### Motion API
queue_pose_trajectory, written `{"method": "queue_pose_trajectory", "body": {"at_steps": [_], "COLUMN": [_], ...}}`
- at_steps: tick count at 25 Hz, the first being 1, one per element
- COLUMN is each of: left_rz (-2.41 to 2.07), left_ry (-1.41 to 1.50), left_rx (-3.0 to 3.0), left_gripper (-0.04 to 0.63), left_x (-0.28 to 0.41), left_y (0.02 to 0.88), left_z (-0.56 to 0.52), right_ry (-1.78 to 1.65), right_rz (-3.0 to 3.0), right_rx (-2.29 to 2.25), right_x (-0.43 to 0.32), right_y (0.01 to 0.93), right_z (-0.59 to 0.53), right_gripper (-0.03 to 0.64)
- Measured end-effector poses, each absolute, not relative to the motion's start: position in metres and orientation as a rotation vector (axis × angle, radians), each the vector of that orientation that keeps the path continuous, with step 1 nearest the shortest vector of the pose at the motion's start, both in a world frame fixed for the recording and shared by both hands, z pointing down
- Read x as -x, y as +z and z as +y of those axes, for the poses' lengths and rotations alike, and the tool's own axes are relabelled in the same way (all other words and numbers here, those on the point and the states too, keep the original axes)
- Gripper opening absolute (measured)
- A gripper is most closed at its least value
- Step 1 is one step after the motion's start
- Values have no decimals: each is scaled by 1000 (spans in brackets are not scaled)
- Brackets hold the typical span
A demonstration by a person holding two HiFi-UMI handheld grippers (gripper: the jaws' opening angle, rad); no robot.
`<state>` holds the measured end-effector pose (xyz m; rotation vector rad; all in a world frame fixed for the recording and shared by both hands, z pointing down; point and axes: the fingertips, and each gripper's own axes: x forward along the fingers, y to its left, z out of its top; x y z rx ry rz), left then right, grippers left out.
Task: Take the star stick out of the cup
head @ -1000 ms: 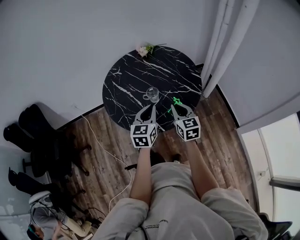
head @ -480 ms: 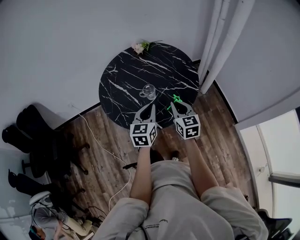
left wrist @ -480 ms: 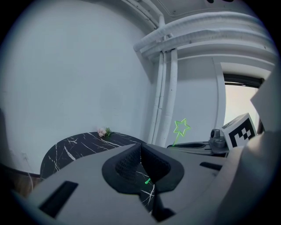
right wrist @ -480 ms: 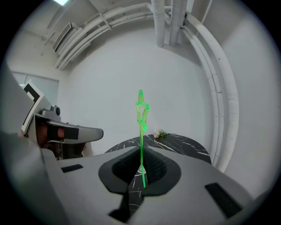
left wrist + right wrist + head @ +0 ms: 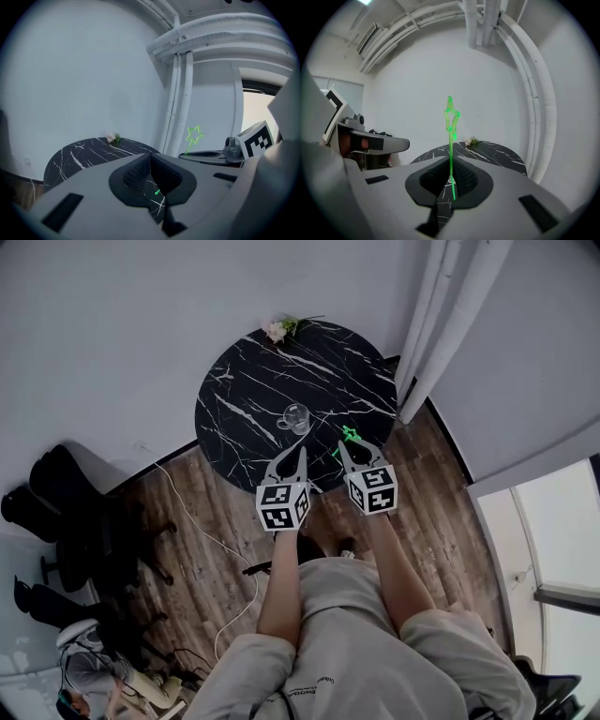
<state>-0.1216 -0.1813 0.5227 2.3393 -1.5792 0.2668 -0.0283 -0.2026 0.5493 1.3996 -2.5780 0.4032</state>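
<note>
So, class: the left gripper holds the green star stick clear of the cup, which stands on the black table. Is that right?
Not quite. The right gripper is shut on the star stick, as the right gripper view shows; the left gripper holds nothing. The rest stands: the stick is clear of the cup, which stands on the black table.

Round table (image 5: 239,404): black marble top with white veining, set close to the white wall (image 5: 103,334). A small sprig of flowers (image 5: 278,329) lies at the far edge of the tabletop. White curtain (image 5: 450,315): hangs just beside the table, on its right. Floor (image 5: 441,521): dark wood planks. A white cable (image 5: 181,507) runs across the floor on the left. Dark chairs (image 5: 66,498) stand further left. White pipes (image 5: 180,93) run up the wall.
</note>
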Motion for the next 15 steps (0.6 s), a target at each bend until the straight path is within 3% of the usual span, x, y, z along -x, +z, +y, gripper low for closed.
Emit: {"method": "queue_pose_trajectory", "body": {"at_steps": [15], "left_rz": [-1546], "left_ry": [253], "left_rx": [-2336], "left_gripper": [23], "left_x": [121], "left_y": [530], "left_z": [-179], "right_ry": [413], "right_rz": [-2561], "right_rx": [-1411], "right_x": [29], "right_y": [553], "right_z": [-200], "right_gripper": [43]}}
